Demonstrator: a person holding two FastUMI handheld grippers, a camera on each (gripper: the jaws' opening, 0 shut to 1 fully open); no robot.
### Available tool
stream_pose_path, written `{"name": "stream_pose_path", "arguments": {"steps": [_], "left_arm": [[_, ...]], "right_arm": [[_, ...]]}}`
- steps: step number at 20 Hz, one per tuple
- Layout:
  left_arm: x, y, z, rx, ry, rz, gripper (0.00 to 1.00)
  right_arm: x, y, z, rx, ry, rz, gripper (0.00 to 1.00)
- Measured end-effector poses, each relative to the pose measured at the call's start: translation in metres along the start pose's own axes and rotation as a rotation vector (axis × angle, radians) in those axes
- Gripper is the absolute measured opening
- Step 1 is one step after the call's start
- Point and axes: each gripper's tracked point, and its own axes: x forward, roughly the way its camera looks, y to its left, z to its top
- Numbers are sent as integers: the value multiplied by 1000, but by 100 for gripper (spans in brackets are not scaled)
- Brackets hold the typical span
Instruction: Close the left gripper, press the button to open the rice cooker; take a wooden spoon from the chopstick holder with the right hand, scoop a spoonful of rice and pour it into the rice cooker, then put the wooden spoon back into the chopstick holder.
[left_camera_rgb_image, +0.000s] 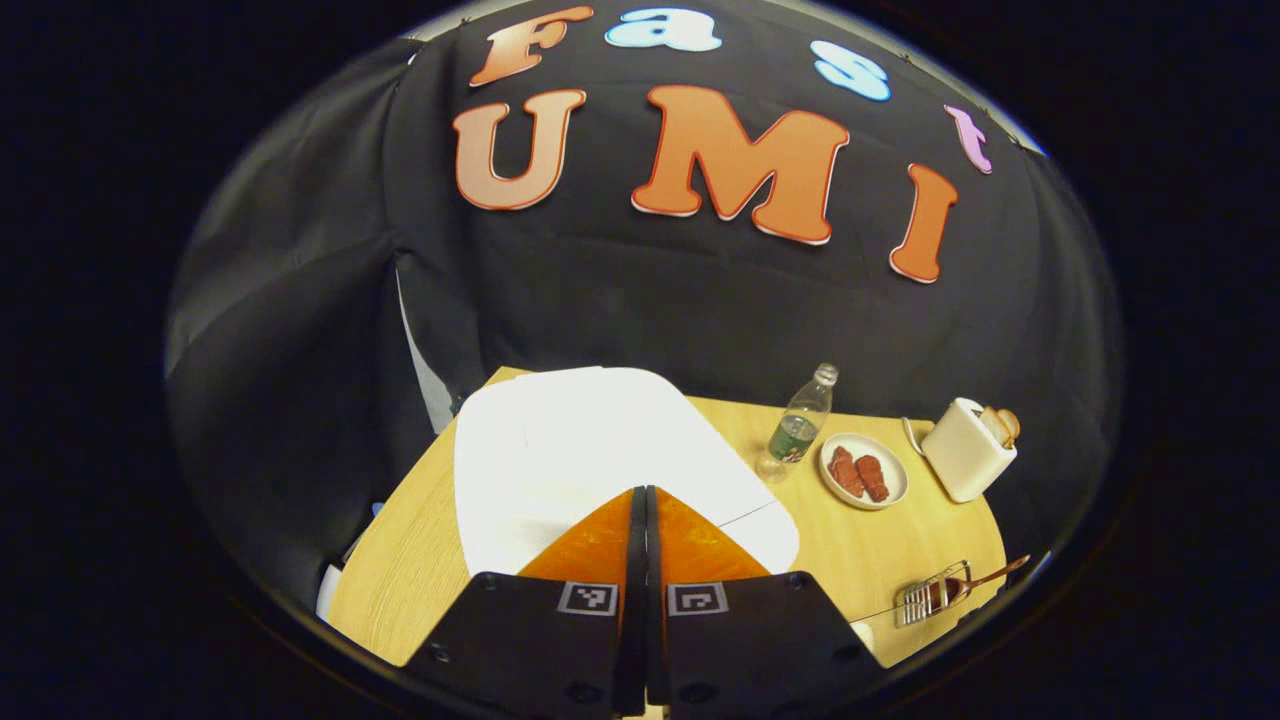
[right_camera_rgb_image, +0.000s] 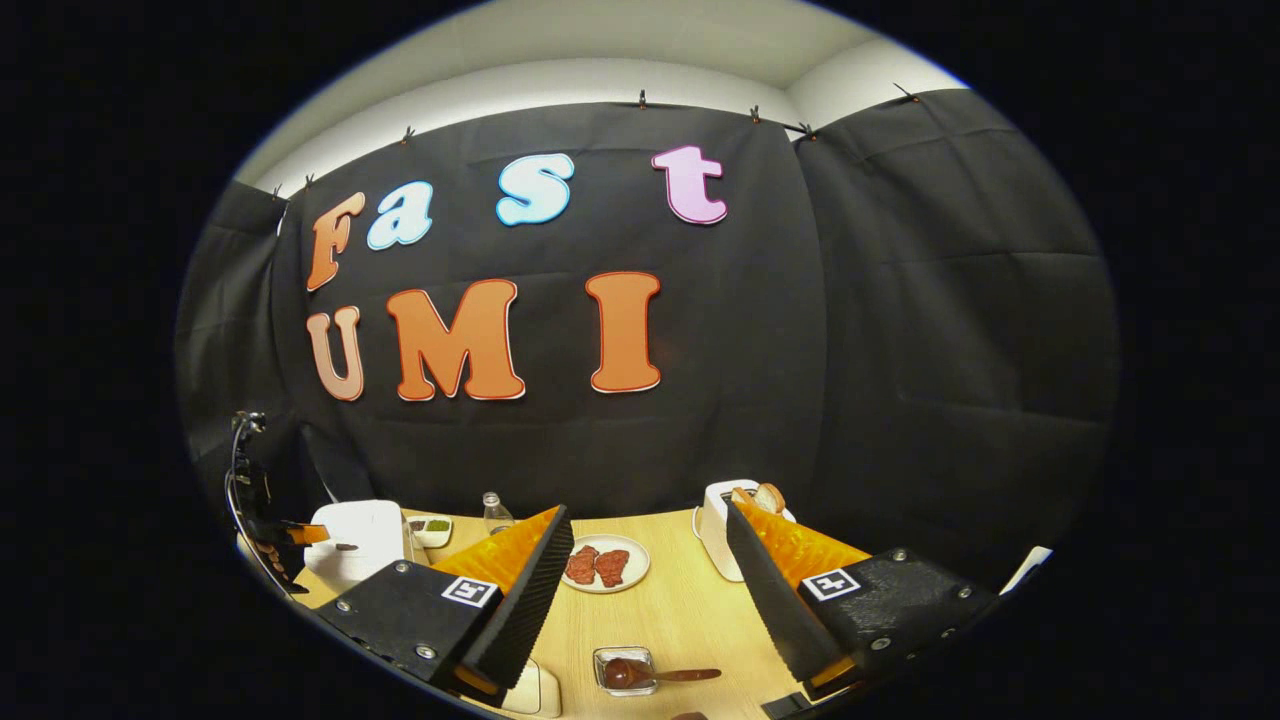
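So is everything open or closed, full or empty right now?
Left gripper: shut, holding nothing, over the rice cooker.
Right gripper: open, empty, above the table.
Rice cooker: lid closed.
Bottle: upright, cap on.
Plate: holds two reddish pieces.
Toaster: bread sticking up from its slot.
Wooden spoon: lying in its small holder, untouched.

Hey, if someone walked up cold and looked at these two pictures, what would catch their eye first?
Probably the big white rice cooker, lid down, right in front of the left hand-held gripper, whose fingers are pressed together. In the right gripper view, the right hand-held gripper is spread wide above the wooden table, framing a plate of red meat pieces and a white toaster with bread in it.
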Motion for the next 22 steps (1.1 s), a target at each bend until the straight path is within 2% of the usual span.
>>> {"name": "stream_pose_path", "arguments": {"steps": [1,7,10,14,19,20,21,22], "left_arm": [[9,2,-6,-11,21,-1,5],[32,8,-15,0,43,0,5],[30,8,-25,-23,72,-4,5],[25,7,-21,-27,41,3,5],[-8,9,23,32,-64,31,3],[-19,8,36,36,-97,36,5],[-29,7,49,33,-122,34,3],[-39,5,57,23,-135,28,5]], "right_arm": [[1,-1,-2,-5,8,-6,95],[0,-10,-15,0,37,-39,95],[-1,-11,-22,12,51,-46,95],[-4,-9,-31,18,70,-40,95],[-10,-10,-23,29,40,-35,95],[-11,-11,-22,32,34,-36,100],[-13,-12,-20,38,27,-36,95],[-14,-13,-19,46,24,-33,95]]}}
